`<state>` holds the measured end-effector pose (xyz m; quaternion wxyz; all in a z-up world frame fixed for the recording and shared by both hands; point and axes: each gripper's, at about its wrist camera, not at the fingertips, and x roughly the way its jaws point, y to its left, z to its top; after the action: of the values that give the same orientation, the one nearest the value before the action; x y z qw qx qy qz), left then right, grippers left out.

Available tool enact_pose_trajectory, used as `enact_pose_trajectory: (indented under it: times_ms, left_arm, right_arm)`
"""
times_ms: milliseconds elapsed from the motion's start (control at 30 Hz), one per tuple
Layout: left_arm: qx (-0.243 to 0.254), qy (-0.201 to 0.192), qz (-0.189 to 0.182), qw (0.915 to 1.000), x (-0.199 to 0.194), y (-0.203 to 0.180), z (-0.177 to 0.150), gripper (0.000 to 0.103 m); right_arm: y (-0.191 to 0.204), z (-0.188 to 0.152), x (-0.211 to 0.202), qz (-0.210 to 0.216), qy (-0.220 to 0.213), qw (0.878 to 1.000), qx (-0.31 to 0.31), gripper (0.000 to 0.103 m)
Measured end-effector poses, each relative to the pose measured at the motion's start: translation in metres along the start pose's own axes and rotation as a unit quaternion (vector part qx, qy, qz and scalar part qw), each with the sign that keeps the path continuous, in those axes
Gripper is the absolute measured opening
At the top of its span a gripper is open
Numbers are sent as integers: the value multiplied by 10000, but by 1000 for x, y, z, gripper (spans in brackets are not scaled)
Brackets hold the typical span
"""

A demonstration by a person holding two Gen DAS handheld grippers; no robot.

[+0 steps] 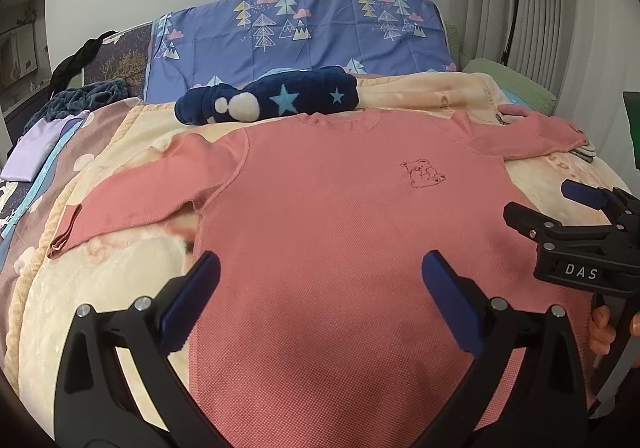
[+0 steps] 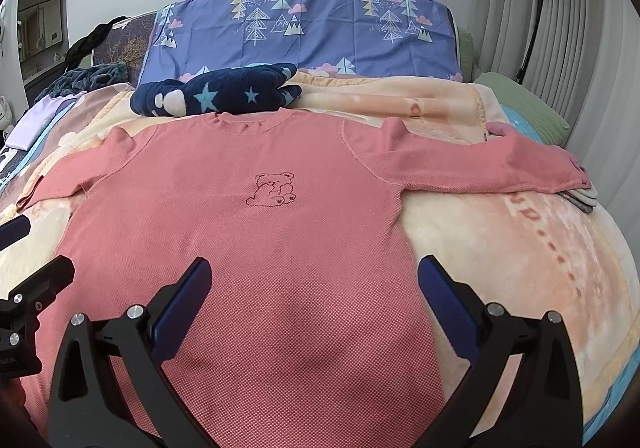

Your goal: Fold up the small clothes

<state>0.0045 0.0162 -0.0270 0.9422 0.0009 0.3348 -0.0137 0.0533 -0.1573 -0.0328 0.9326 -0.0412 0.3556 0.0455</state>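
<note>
A pink long-sleeved shirt (image 1: 328, 208) with a small bear outline on the chest lies flat, front up, on a cream blanket, both sleeves spread out; it also shows in the right wrist view (image 2: 248, 240). My left gripper (image 1: 320, 276) is open and empty, hovering over the shirt's lower left part. My right gripper (image 2: 314, 280) is open and empty over the lower right part. The right gripper also shows at the right edge of the left wrist view (image 1: 576, 216), and the left gripper at the left edge of the right wrist view (image 2: 24, 268).
A navy star-patterned fleece bundle (image 1: 272, 98) lies just above the collar. A blue tree-print pillow (image 1: 300, 32) stands behind it. A lilac cloth (image 1: 36, 152) lies at the left edge, small grey items (image 2: 580, 198) under the right cuff. Curtains and a black lamp (image 2: 536, 0) stand right.
</note>
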Motion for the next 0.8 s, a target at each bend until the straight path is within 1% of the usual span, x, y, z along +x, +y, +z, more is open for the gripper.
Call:
enact_pose_trajectory:
  times_ms: [133,400,800]
  left_arm:
    - [-55,11,-21,10000,0,1,-1,101]
    - [-13,20,-60,10000,1,0,-2,101]
    - [-1,22,-19,10000,2,0,-4,101]
  right_arm:
    - [0,0,0,-4,5,10000,4,102]
    - [3,-1,0,-8,32,10000,-31,102]
    - [5,-2,1,-3,52,10000,-52,102]
